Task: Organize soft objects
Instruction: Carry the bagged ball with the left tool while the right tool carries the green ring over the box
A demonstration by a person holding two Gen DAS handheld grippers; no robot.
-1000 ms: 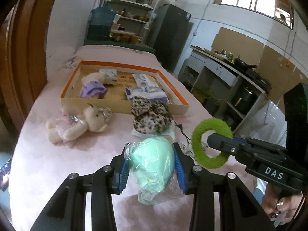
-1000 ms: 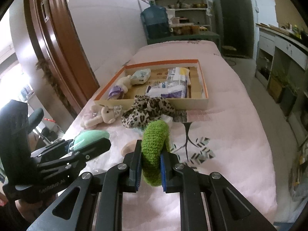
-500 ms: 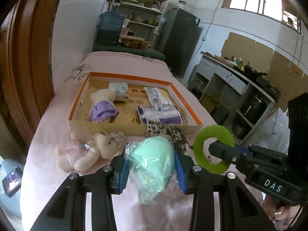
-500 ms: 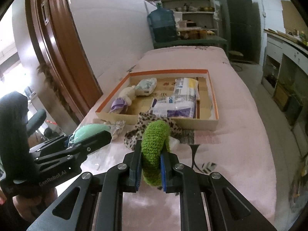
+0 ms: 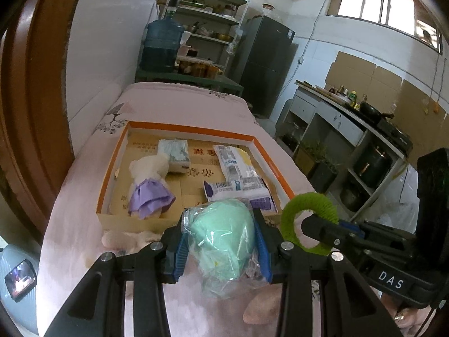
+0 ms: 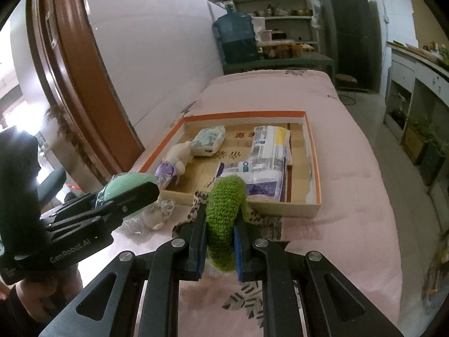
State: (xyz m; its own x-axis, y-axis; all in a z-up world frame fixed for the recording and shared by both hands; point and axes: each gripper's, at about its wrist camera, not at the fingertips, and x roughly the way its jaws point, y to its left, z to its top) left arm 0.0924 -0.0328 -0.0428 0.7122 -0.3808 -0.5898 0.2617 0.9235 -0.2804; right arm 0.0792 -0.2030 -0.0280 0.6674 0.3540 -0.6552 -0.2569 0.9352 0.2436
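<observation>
The left gripper [image 5: 221, 248] is clamped on a wrapped mint sponge [image 5: 221, 234]. The right gripper [image 6: 220, 248] squeezes a green fuzzy ring [image 6: 224, 213]. The orange-rimmed box [image 6: 314, 165] lies at twelve o'clock of both.

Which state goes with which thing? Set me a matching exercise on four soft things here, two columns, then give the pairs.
Things:
1. fuzzy green ring
2. mint-green soft item in clear plastic wrap
3. white plush bear in a purple skirt
4. leopard-print fabric piece

States:
A. lies inside the orange-rimmed cardboard tray
B. clamped in the right gripper
C. lies on the pink cloth in front of the tray
D. clamped in the left gripper

Pairs: 1-B, 2-D, 3-A, 4-C
</observation>
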